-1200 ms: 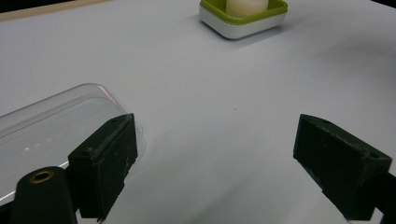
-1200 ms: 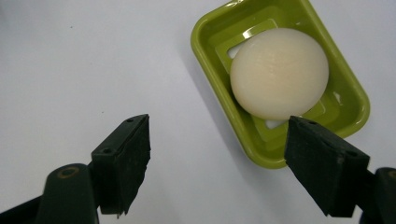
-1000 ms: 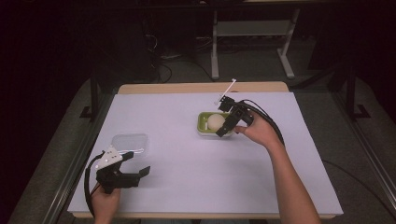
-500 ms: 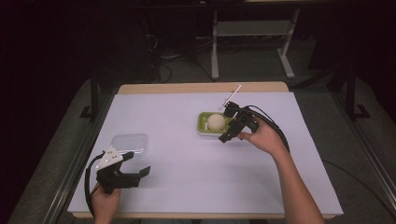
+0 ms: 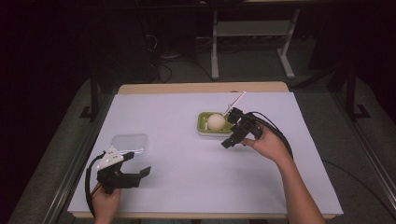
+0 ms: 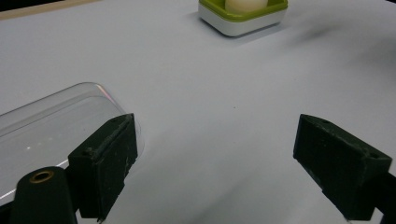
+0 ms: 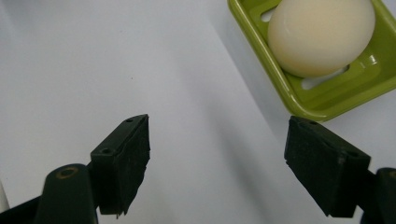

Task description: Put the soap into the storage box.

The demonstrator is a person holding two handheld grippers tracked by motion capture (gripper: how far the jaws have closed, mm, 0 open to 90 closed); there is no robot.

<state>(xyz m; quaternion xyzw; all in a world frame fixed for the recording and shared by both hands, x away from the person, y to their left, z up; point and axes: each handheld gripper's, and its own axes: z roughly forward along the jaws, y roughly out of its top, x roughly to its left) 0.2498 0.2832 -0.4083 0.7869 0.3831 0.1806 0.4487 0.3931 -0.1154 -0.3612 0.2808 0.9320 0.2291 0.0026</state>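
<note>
Right hand-held gripper (image 5: 232, 140), jaws apart and empty beside the green dish (image 5: 204, 128), risks nudging it and rolling out the egg (image 5: 215, 122)

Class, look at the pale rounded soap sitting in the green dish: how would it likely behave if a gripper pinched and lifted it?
The soap looks smooth and domed, so flat gripper pads would probably slip on it. It seems solid, likely stiff and fairly heavy for its size. Its rounded form suggests it might rock or slide in the green dish if pushed.
</note>
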